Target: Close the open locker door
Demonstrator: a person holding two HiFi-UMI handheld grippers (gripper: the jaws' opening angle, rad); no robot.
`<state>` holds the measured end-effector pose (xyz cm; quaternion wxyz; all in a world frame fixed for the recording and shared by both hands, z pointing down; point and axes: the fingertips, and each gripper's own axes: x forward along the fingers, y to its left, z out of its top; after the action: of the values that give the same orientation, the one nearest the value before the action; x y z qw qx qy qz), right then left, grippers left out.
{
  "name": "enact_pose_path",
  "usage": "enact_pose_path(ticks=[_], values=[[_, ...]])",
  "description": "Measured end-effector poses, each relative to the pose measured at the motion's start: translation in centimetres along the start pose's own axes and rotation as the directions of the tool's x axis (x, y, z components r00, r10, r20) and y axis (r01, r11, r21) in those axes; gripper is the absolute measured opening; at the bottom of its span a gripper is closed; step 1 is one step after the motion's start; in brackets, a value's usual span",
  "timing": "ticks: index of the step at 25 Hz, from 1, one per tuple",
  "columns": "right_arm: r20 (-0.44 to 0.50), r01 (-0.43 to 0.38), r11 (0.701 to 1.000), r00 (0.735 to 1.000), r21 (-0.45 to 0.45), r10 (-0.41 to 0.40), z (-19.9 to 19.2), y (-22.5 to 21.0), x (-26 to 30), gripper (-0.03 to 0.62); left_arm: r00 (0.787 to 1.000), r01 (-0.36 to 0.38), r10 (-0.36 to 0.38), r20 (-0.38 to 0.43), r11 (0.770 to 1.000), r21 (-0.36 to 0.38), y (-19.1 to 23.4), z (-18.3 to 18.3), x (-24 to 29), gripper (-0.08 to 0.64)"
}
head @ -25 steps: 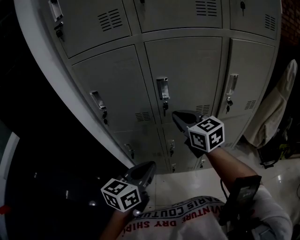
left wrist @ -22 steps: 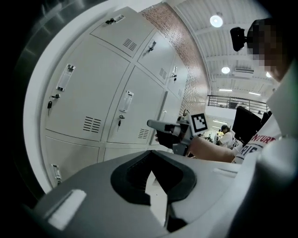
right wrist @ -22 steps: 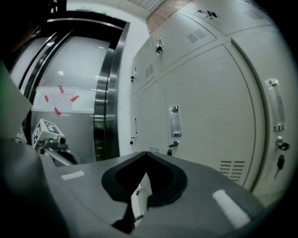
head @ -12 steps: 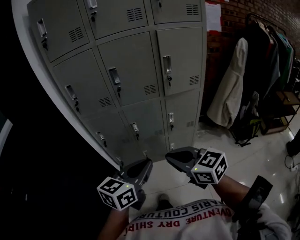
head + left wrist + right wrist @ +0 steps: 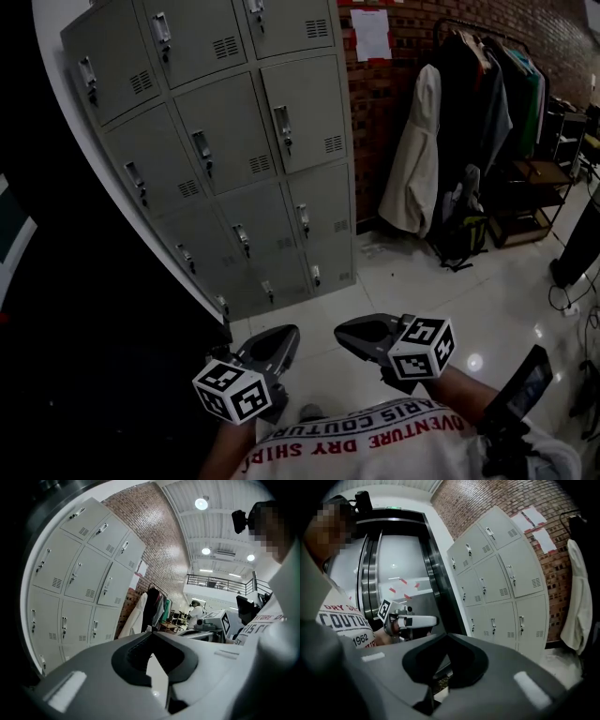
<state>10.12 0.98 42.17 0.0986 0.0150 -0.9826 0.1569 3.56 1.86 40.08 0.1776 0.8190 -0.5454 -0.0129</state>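
Observation:
The grey locker bank [image 5: 234, 150] stands at the upper left of the head view, and every door I can see lies flush with its frame. Both grippers hang low in front of the person's shirt, well short of the lockers and touching nothing. My left gripper [image 5: 286, 336] is shut and empty, its tips meeting [image 5: 152, 633] with the lockers [image 5: 79, 588] off to its left. The right gripper [image 5: 343, 330] is likewise shut with nothing between its tips [image 5: 447, 637]; the lockers [image 5: 506, 588] show beyond it on the right.
Right of the lockers a brick wall carries a paper notice [image 5: 372, 33]. A clothes rack with a white coat [image 5: 417, 159] and a bag [image 5: 459, 234] stands on the glossy floor. Cables lie at the far right. Lift doors [image 5: 393, 573] show in the right gripper view.
The view has pulled back and swung right, so the lockers are farther away. The right gripper dropped from beside a locker door to in front of the body, level with the left.

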Motion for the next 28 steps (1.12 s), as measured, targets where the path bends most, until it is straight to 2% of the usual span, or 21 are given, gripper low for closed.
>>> enact_pose_path(ticks=[4,10,28], values=[[0.016,-0.002,1.000,1.000,-0.006,0.002,-0.1,2.2,-1.5,-0.008,1.000,0.015,-0.015,0.005,1.000,0.026,-2.6,-0.1,-1.2,0.005],[0.003,-0.014,0.999,1.000,-0.051,0.014,-0.9,5.1,-1.6,-0.006,1.000,0.012,-0.012,-0.006,0.999,0.049,-4.1,-0.9,-3.0,0.005],[0.006,-0.039,0.998,0.999,-0.054,0.040,-0.4,6.6,-1.7,-0.006,1.000,0.013,-0.012,-0.009,0.997,0.080,-6.0,-0.8,-4.1,0.005]])
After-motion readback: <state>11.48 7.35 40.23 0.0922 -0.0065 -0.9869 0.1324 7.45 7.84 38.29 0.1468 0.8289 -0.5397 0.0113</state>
